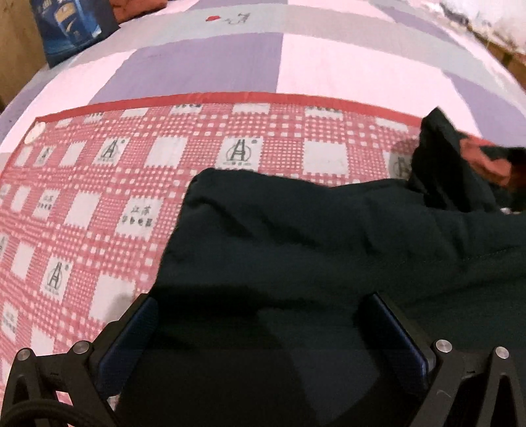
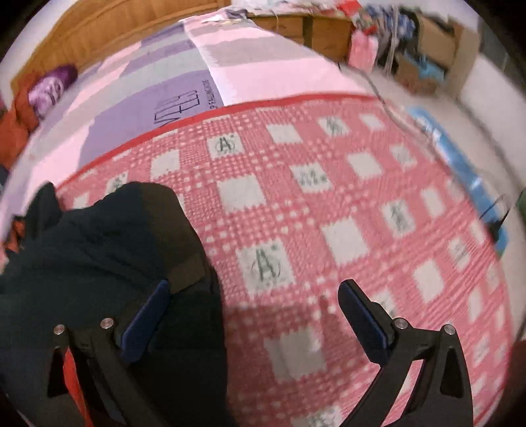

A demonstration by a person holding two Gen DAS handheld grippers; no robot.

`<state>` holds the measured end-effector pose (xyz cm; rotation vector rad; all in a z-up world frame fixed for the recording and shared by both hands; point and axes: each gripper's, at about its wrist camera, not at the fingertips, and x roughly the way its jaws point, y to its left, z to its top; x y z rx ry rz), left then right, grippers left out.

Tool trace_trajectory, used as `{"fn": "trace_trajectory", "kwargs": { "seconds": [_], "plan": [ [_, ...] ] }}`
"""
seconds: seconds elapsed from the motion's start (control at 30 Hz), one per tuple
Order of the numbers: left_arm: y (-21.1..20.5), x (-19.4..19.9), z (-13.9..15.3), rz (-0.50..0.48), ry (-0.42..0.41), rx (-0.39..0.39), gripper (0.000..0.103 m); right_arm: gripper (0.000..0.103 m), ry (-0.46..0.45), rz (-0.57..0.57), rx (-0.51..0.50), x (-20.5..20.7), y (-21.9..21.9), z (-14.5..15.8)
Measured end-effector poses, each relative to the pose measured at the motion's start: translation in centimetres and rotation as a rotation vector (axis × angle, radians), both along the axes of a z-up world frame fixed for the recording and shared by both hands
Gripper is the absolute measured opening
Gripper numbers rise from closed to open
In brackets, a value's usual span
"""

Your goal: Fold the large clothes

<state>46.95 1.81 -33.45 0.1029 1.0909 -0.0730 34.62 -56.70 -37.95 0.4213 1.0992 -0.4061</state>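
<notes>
A large dark green garment (image 1: 312, 230) with an orange-red lining lies rumpled on a red-and-white checked cloth (image 1: 98, 184) spread over the bed. My left gripper (image 1: 259, 315) hovers open just above the garment's near part, its blue-padded fingers (image 1: 141, 325) wide apart with only dark fabric beneath them. In the right wrist view the same garment (image 2: 98, 249) fills the lower left. My right gripper (image 2: 253, 299) is open over the garment's right edge: the left finger (image 2: 148, 315) is above the fabric, the right finger above the checked cloth (image 2: 345, 203).
A purple, pink and grey patchwork bedsheet (image 1: 296, 65) lies beyond the checked cloth. A blue bag (image 1: 65, 29) stands at the far left corner. Wooden headboard (image 2: 115, 36), cardboard boxes (image 2: 437, 42) and clutter sit past the bed; a blue item (image 2: 460, 157) lies on the floor at right.
</notes>
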Motion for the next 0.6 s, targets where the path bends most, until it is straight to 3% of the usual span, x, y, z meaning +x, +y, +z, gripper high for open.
{"fn": "trace_trajectory", "kwargs": {
  "seconds": [0.07, 0.17, 0.23, 0.3, 0.4, 0.5, 0.53, 0.6],
  "plan": [
    [0.4, -1.1, 0.8, 0.007, -0.044, 0.055, 0.103, 0.102, -0.011, -0.001, 0.006, -1.2, -0.2, 0.5],
    [0.8, -4.7, 2.9, 0.002, -0.141, 0.069, 0.103, 0.102, -0.028, -0.016, -0.069, -3.4, 0.0, 1.7],
    [-0.7, -8.1, 3.8, -0.057, -0.179, 0.067, 0.103, 0.102, -0.037, -0.044, -0.208, -5.0, 1.4, 3.5],
    [-3.2, -12.1, 3.9, -0.123, -0.192, 0.046, 0.103, 0.102, -0.116, 0.075, -0.28, -6.6, 5.6, 5.2],
    [-5.3, -15.4, 2.4, -0.168, -0.147, 0.065, 0.103, 0.102, -0.171, 0.295, -0.277, -8.7, 12.8, 6.2],
    [-2.7, -16.9, 1.2, -0.09, -0.089, 0.032, 0.103, 0.102, -0.098, 0.462, -0.294, -11.0, 17.8, 4.4],
    [-1.4, -17.0, 1.2, -0.052, -0.076, 0.042, 0.103, 0.102, -0.082, 0.456, -0.298, -11.8, 17.5, 3.7],
    [1.1, -17.4, 1.4, 0.01, -0.035, 0.083, 0.103, 0.102, -0.072, 0.329, -0.216, -14.2, 13.5, 3.0]
  ]
}}
